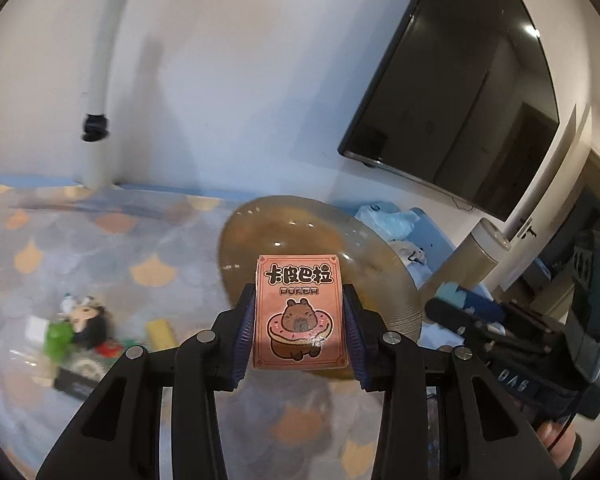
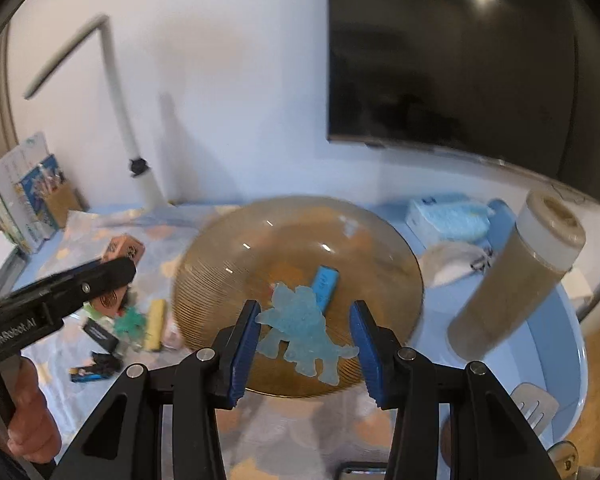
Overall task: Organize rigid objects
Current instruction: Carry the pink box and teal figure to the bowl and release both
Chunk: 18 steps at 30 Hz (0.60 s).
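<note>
Your left gripper (image 1: 300, 320) holds a pink card box (image 1: 300, 314) upright between its fingers (image 1: 245, 332), the blue pads pressed on its two long sides; the printed front with the cartoon animal and the word POKER faces the camera. The box hangs in the air in front of the near rim of the amber glass plate (image 1: 260, 232), which sits on the bench (image 1: 100, 248) under its patterned cloth.

Your right gripper (image 2: 306, 330) carries a translucent blue figure (image 2: 300, 328) above the same plate (image 2: 228, 264). Its left finger (image 2: 246, 332) touches the figure's arm, and the figure's tail reaches the right finger; the fingers stand at a moderate width, closed on the figure. A blue stick-like piece (image 2: 325, 284) lies on the plate behind the figure.

Toward the left edge of the bench a cluster of small things remains: a yellow block (image 2: 156, 322), a green toy (image 2: 130, 322) and dark flat packets (image 2: 100, 332). A tall capped tumbler (image 2: 516, 276) stands near the right edge, with a tissue pack (image 2: 448, 216) behind it by the wall. A dark screen (image 2: 460, 60) hangs on the wall above.
</note>
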Available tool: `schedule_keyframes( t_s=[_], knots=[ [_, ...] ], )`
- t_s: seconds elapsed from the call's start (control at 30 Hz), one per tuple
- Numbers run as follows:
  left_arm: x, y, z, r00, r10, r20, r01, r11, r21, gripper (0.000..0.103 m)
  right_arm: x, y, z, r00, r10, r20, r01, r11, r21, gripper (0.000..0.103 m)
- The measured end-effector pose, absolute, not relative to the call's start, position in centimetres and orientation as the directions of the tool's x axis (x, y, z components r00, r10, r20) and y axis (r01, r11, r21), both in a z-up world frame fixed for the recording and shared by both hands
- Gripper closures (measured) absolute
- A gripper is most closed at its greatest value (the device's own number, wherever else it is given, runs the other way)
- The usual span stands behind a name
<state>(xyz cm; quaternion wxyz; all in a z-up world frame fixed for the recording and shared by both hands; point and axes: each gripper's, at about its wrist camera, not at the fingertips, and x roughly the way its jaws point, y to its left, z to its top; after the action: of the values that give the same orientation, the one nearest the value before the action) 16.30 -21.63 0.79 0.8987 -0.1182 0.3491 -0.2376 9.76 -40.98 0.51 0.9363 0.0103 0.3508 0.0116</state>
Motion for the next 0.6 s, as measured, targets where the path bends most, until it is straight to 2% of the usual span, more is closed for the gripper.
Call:
schedule_keyframes(
  t_s=[0.2, 0.37, 0.4, 0.43, 0.47, 0.6],
  knots=[
    [17.7, -24.1, -1.3, 0.602, -0.504, -0.619, 0.335, 0.863, -0.377, 0.066, 12.4, -42.2, -2.4, 0.678, 0.037, -0.734, -0.014, 0.999, 0.037, 0.058],
    [18.4, -25.6, -2.9, 0.573, -0.497, -0.652, 0.353, 0.867, -0.350, 0.064, 13.2, -41.9, -3.5, 0.651, 0.025, -0.759, -0.012, 1.000, 0.023, 0.057],
    [18.4, -25.6, -3.0, 0.564, -0.501, -0.656, 0.359, 0.865, -0.351, 0.051, 13.3, -41.8, -3.6, 0.644, 0.008, -0.765, -0.008, 1.000, 0.004, 0.056],
    [18.5, -25.5, -3.1, 0.556, -0.505, -0.660, 0.365, 0.862, -0.352, 0.037, 13.3, -41.7, -3.6, 0.643, -0.009, -0.766, 0.000, 1.000, -0.012, 0.050],
    [18.4, -25.1, -3.0, 0.557, -0.509, -0.656, 0.366, 0.860, -0.355, 0.032, 13.1, -41.7, -3.3, 0.647, -0.029, -0.762, 0.012, 1.000, -0.027, 0.047],
    [16.9, -21.2, -0.1, 0.616, -0.512, -0.599, 0.374, 0.859, -0.349, 0.032, 11.2, -42.0, -0.3, 0.702, -0.063, -0.710, 0.051, 0.998, -0.038, 0.045]
  ],
)
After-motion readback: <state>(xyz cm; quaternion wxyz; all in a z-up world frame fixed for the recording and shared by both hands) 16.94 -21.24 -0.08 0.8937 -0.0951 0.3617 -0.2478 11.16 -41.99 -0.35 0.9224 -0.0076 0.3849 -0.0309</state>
